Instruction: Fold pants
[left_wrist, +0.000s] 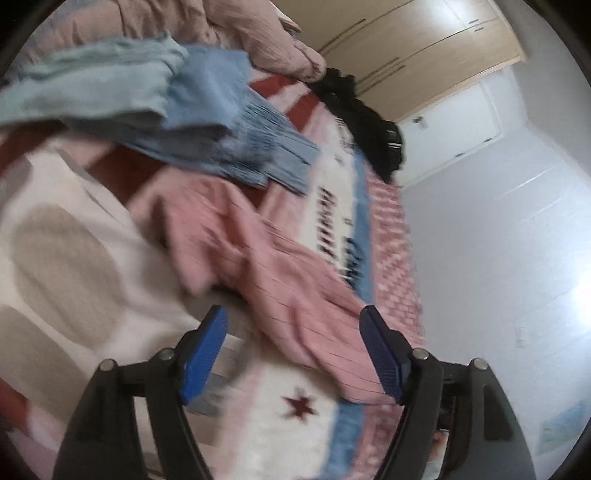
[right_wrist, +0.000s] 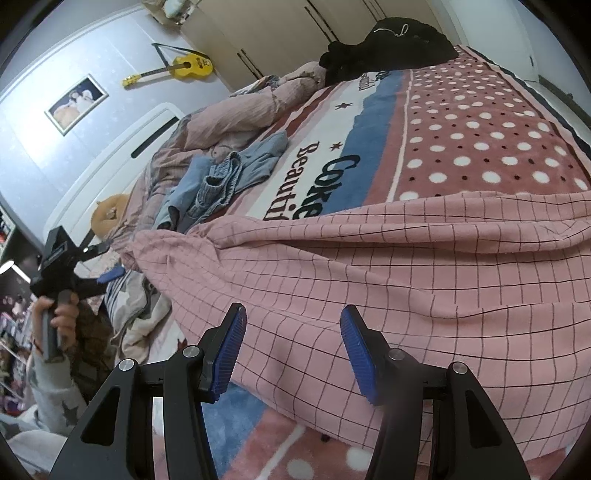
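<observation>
Pink checked pants (right_wrist: 406, 277) lie spread across the near part of the bed, with one bunched end pointing left. In the left wrist view, which is blurred, the pants (left_wrist: 280, 266) run diagonally under the fingers. My left gripper (left_wrist: 293, 317) is open just above that bunched end, and its blue pads touch no cloth. The right wrist view shows the same gripper (right_wrist: 107, 260) at the far left, held by a hand (right_wrist: 61, 314). My right gripper (right_wrist: 293, 314) hovers over the flat pant fabric with its pads apart and nothing pinched between them.
A patterned blanket (right_wrist: 480, 140) covers the bed. Crumpled blue denim clothes (right_wrist: 221, 177) lie beyond the pants, a black garment (right_wrist: 388, 44) sits at the far end, and a pink duvet (right_wrist: 229, 114) is heaped by the headboard. A yellow guitar (right_wrist: 177, 68) hangs on the wall.
</observation>
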